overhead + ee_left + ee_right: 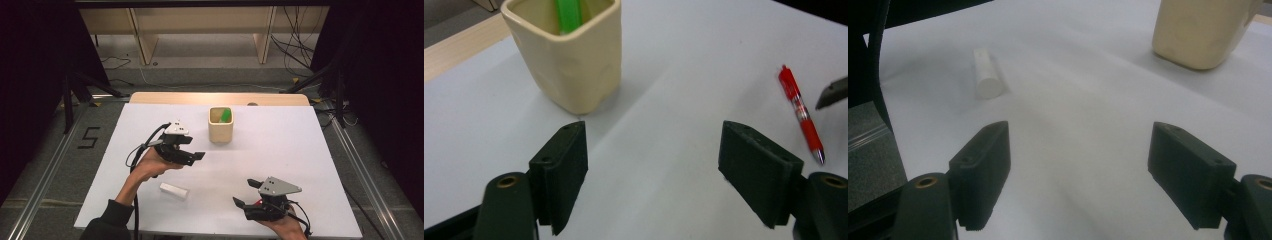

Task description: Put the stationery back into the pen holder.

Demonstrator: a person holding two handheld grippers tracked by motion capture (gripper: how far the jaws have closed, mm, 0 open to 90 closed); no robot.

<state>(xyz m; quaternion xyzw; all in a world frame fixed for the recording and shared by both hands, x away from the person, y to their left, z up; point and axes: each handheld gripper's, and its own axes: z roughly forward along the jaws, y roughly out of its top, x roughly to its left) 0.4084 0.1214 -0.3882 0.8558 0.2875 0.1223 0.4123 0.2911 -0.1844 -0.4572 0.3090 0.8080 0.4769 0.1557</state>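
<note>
Cream cup [220,131] with a green pen [226,115] inside stands mid-surface, left claw [199,156] just beside it and right claw [245,192] nearer the person, both spread empty, presumably ready to collect the white cylinder [174,190].

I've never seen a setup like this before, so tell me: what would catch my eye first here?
Probably the cream cup near the far middle of the white table, with something bright green standing in it. Next, the two black grippers held in hands: the left gripper beside the cup, the right gripper near the front edge, both open. A red pen lies close by.
</note>
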